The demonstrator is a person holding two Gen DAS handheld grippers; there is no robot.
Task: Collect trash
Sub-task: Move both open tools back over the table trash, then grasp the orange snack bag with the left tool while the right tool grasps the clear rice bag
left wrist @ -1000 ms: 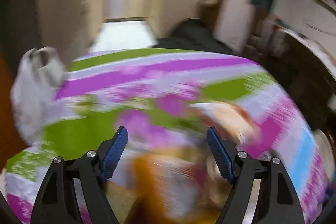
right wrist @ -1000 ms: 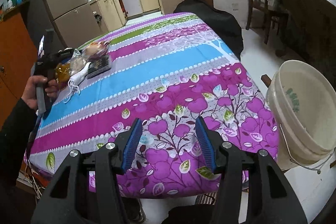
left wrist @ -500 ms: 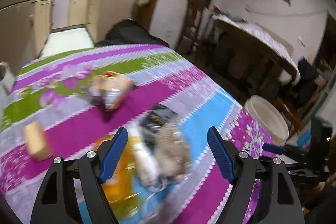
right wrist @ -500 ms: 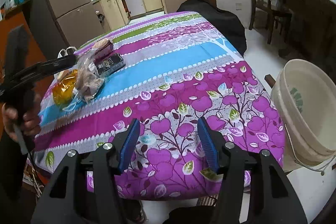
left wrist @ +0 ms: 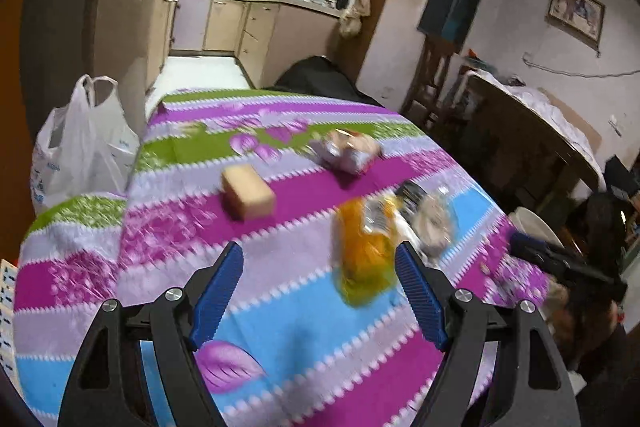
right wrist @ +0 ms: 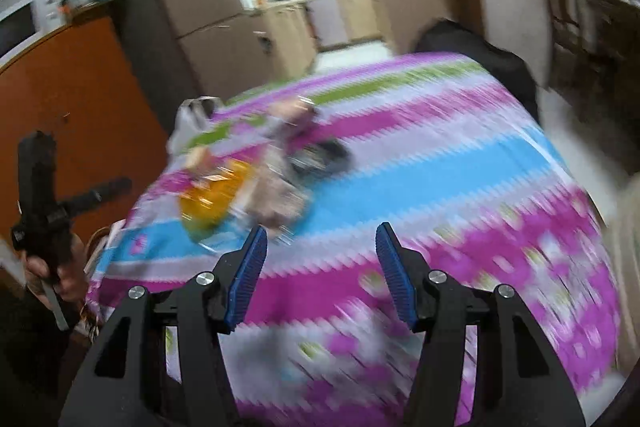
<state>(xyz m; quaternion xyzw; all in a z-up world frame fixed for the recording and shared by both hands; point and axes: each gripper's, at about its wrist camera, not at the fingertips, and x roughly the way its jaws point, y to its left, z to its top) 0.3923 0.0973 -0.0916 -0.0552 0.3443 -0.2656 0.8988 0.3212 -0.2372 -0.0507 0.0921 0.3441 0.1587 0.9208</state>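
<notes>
On the striped tablecloth (left wrist: 280, 311) lies the trash: a tan block (left wrist: 248, 191), a crumpled wrapper (left wrist: 346, 151), an orange bag (left wrist: 364, 251), a clear bag with brownish contents (left wrist: 432, 223) and a dark packet (left wrist: 408, 193). My left gripper (left wrist: 318, 255) hovers open over the near cloth, with the orange bag just ahead by its right finger and nothing between the pads. In the blurred right wrist view, my right gripper (right wrist: 322, 231) is open and empty above the cloth. The orange bag (right wrist: 212, 199) and clear bag (right wrist: 276, 195) lie ahead to its left.
A white plastic bag (left wrist: 84, 143) hangs at the table's left edge. A pale bucket (left wrist: 532, 225) stands beyond the right edge. A hand holds the left gripper (right wrist: 40, 195) beside an orange cabinet (right wrist: 80, 99). A dark covered chair (left wrist: 316, 79) stands at the far end.
The left gripper has drawn back and swung, so the trash pile now lies ahead and to its right. The right gripper has turned left toward the pile; the bucket slid to the frame's edge.
</notes>
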